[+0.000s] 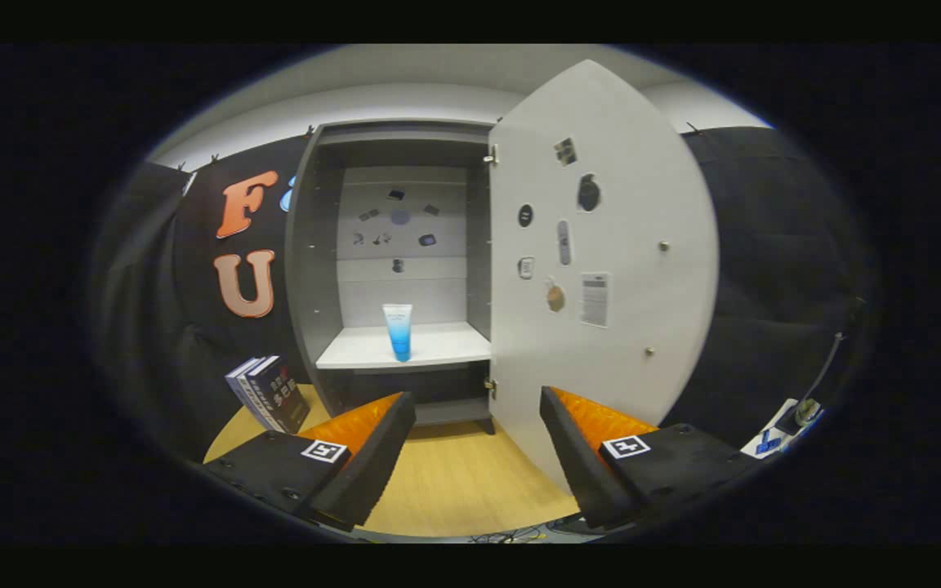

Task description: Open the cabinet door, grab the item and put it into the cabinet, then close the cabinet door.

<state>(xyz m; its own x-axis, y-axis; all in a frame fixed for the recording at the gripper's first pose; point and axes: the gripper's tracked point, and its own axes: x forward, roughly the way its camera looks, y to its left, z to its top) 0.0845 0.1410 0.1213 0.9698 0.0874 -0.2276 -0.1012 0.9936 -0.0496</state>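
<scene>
My hand-held gripper (477,445) was spread wide w/ nothing between the fingers (372,441), held over the wood table (454,482) and pointed at the cabinet (311,269). Just beyond the right finger stood the cabinet door (609,269), swung fully open, edge-on side near the hinges, inner face toward me w/ stickers and a paper label on it. Two small knobs or screws showed on the door's far half; couldn't tell which, if either, was the handle.

Straight ahead, beyond the gap between the fingers, the item — a blue tube (398,331) — stood upright on its cap on the cabinet shelf (438,347), toward the front edge, well apart from both fingers. Back wall of the cabinet had more small stickers. Off beyond the left finger, a couple of books (268,394) leaned on the table beside the cabinet's left wall.

Judging by that layout: door open, tube already inside, gripper empty, so the placing looked done & the step in hand was closing. Next move, as I read it: bring the gripper round to the outer side of the door, or catch its free edge, then push it in an arc toward the hinges till it met the frame. Care needed not to knock the tube, since it sat close to the shelf's front.
</scene>
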